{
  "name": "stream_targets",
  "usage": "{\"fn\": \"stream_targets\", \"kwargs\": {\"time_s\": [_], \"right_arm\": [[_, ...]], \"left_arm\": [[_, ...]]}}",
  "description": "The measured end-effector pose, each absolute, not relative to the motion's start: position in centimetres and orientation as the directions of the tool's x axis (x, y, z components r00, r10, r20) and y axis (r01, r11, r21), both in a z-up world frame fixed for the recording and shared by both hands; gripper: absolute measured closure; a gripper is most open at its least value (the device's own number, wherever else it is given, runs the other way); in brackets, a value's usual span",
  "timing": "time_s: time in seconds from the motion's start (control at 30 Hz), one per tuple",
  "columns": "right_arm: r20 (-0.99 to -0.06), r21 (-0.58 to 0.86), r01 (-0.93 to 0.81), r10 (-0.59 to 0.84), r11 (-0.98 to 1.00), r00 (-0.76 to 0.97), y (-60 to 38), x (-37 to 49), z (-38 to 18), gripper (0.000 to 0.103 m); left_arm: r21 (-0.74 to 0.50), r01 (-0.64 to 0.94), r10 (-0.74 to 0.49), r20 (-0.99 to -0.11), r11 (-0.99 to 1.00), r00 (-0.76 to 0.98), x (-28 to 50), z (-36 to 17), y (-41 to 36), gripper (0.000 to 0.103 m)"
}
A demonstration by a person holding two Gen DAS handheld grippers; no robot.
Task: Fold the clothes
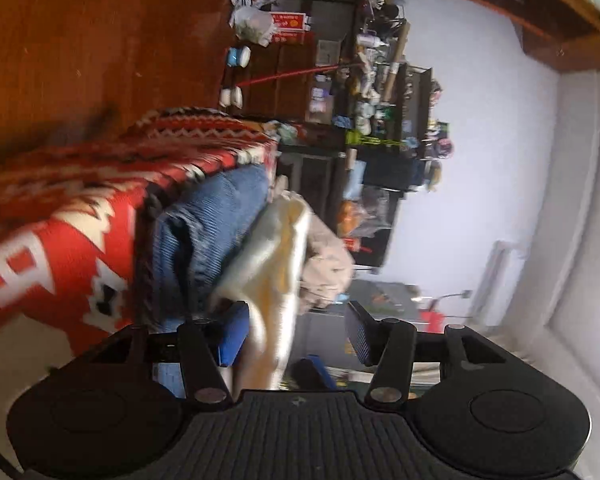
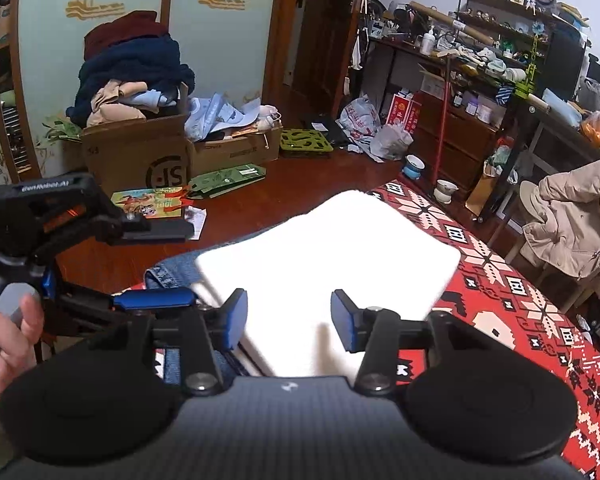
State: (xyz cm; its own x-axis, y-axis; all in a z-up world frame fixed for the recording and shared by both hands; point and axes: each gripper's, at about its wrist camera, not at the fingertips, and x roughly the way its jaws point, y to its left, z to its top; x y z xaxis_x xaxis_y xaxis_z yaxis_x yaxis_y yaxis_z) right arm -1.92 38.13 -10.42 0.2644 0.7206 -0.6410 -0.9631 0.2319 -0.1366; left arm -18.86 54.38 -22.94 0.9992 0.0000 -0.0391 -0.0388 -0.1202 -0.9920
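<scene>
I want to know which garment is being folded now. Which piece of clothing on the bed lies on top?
The white folded garment lies on top, right ahead of the open right tongs. The blue jeans lie beneath it, showing only at its left edge.

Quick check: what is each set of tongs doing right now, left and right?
Left tongs: open, white garment hanging loose between the fingers.
Right tongs: open, holding nothing, over the folded white garment.

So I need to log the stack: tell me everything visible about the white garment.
The white garment is a pale, soft-looking folded cloth, overexposed so no texture shows. It lies flat on blue denim atop the red patterned blanket. The right gripper is open over its near edge; in the left wrist view an edge hangs between the left gripper's open fingers.
</scene>
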Motion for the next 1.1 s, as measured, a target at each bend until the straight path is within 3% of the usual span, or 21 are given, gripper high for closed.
{"fn": "stream_targets", "kwargs": {"time_s": [0.4,0.7,0.9,1.1], "right_arm": [[-0.638,-0.128,-0.965,0.726,0.231,0.258,37.9,-2.2,-10.0,0.046],[-0.654,-0.122,-0.966,0.714,0.229,0.252,37.8,-2.2,-10.4,0.043],[-0.662,-0.118,-0.966,0.707,0.229,0.249,37.9,-2.0,-10.9,0.041],[-0.664,-0.119,-0.968,0.707,0.221,0.243,38.2,-2.2,-11.0,0.04]], "left_arm": [[-0.98,-0.013,-0.025,-0.008,-0.197,1.0,-18.5,-23.7,54.6,0.054],[-0.976,-0.04,-0.044,-0.031,-0.215,0.999,-17.9,-24.6,54.6,0.051],[-0.996,-0.041,-0.032,-0.038,-0.078,0.999,-17.7,-22.7,54.3,0.051],[-0.997,-0.022,-0.043,-0.019,-0.078,0.999,-17.6,-22.5,54.2,0.053]]}}
